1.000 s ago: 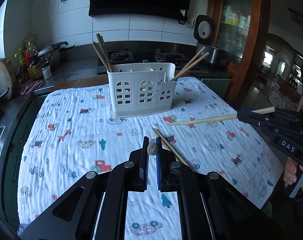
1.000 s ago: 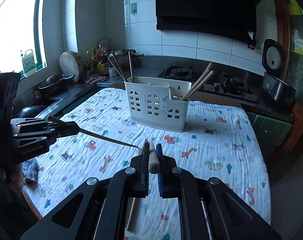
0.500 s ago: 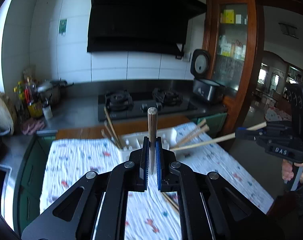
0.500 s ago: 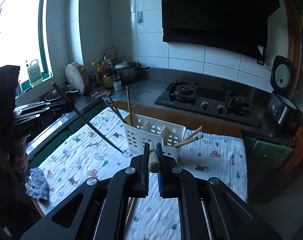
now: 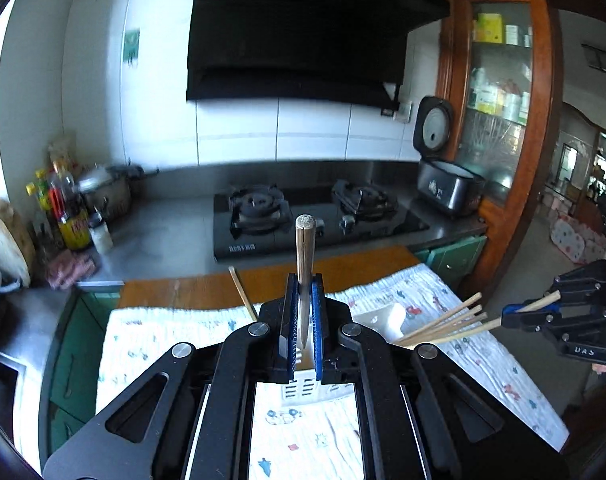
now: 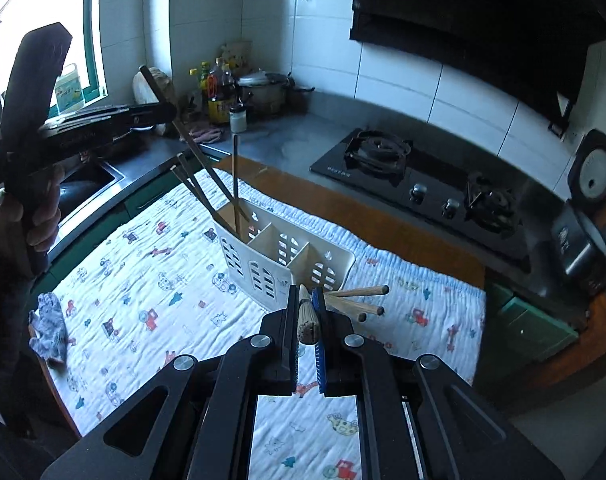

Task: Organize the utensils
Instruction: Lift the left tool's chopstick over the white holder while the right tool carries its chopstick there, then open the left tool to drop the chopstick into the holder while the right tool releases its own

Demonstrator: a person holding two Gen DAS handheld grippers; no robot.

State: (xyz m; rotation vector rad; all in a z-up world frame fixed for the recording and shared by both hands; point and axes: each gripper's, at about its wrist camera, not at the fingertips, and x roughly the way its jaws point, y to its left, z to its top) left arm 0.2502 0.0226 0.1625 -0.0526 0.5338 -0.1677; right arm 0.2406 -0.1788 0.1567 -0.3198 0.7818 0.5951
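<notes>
A white slotted utensil holder [image 6: 263, 264] stands on the patterned cloth [image 6: 151, 280]. Dark chopsticks [image 6: 201, 196] lean in its left compartment, and light chopsticks [image 6: 359, 292] lean out of its right one. My left gripper [image 5: 304, 320] is shut on a dark chopstick [image 5: 305, 256] that stands upright between the pads. In the right wrist view this left gripper [image 6: 171, 112] hangs up and left of the holder, its chopstick [image 6: 199, 156] slanting down toward the left compartment. My right gripper [image 6: 307, 312] is shut on a light chopstick [image 6: 306, 322] above the right compartment.
A gas hob [image 6: 419, 176] and a rice cooker [image 5: 447, 188] sit on the counter behind the table. Bottles and a pot [image 6: 259, 92] crowd the back left corner beside a sink [image 6: 87, 176]. A grey rag [image 6: 49, 332] lies at the cloth's left edge.
Both grippers have risen from just above the cloth and moved toward the holder with their chopsticks. The dark chopstick has swung upright in the left gripper.
</notes>
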